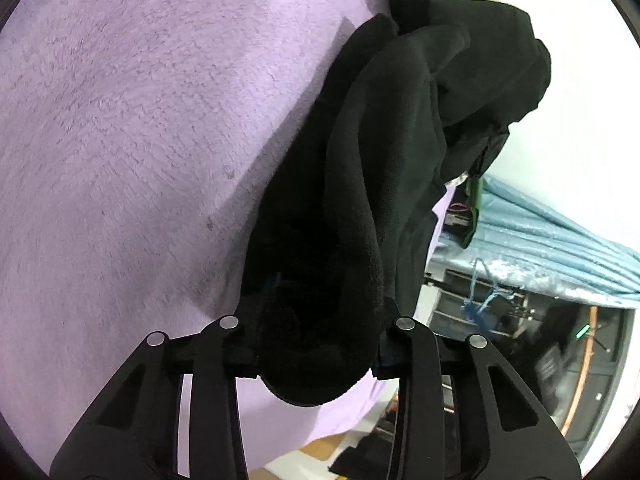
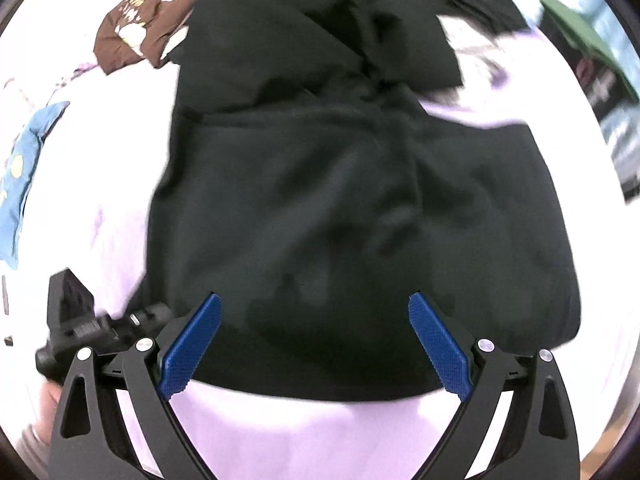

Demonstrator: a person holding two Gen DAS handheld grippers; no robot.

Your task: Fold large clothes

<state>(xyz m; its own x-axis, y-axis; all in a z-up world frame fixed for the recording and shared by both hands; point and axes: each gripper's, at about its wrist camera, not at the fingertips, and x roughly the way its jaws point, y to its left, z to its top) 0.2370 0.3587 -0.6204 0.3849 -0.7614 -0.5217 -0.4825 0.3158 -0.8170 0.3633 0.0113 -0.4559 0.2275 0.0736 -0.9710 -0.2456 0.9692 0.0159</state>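
Observation:
A large black fleece garment (image 1: 400, 152) lies bunched on a purple plush blanket (image 1: 120, 140). My left gripper (image 1: 316, 344) is shut on a thick fold of the garment, which covers the fingertips. In the right wrist view the same black garment (image 2: 340, 200) lies spread below my right gripper (image 2: 314, 320). The right gripper is open, its blue pads (image 2: 192, 348) wide apart just over the garment's near edge. The other gripper's body (image 2: 80, 328) shows at the lower left of the right wrist view.
A brown printed cloth (image 2: 132, 36) and a blue cloth (image 2: 24, 168) lie at the left of the bed. A blue-grey curtain (image 1: 552, 240) and dark furniture (image 1: 520, 320) stand beyond the bed's edge. A green item (image 2: 580, 36) shows at the upper right.

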